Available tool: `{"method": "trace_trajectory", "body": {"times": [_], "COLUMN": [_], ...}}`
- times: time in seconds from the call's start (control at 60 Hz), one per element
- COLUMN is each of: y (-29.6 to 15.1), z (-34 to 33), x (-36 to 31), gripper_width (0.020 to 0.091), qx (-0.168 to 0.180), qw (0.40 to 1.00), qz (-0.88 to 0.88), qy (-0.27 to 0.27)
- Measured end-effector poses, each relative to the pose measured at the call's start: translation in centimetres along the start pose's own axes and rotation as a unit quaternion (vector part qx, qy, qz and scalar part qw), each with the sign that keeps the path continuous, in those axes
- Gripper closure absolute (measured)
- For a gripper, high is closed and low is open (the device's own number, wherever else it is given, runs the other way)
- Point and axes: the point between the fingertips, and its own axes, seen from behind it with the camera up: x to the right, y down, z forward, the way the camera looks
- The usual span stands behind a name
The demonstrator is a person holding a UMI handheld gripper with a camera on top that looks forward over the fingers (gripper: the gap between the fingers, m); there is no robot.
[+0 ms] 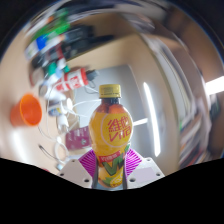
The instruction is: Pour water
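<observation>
A bottle of orange-yellow drink [111, 135] with a yellow cap and a bright label stands upright between my fingers, lifted and tilted with the view. My gripper [111, 170] is shut on the bottle's lower part, and the purple pads [91, 165] press on both of its sides. An orange cup [27, 110] sits on the table to the left, beyond the fingers. The bottle's base is hidden below the fingers.
A white shelf or rack [68, 80] with red-and-white packs stands behind the bottle to the left. Small white items [60, 150] lie on the table beside the left finger. Shelving with green and blue things [50, 35] is further off.
</observation>
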Motion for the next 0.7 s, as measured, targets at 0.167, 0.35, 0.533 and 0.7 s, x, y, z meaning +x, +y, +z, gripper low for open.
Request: {"method": "trace_trajectory", "body": {"times": [0.167,0.35,0.533,0.7], "y": [4.1,8.2,8.6,8.2], "z": [-1.7,-1.2,-2.4,-3.0], "x": [-7.3,-10.7,-13.3,-14.3], "gripper_width": [0.0764,0.0763,0.0744,0.0621], "qx": [-0.045,-0.067,-0.043,-0.018], "qw": [0.888,0.799,0.789,0.787], "qz": [0.440,0.579,0.593,0.594], "qy": [-0.124,-0.149,-0.155,-0.165]}}
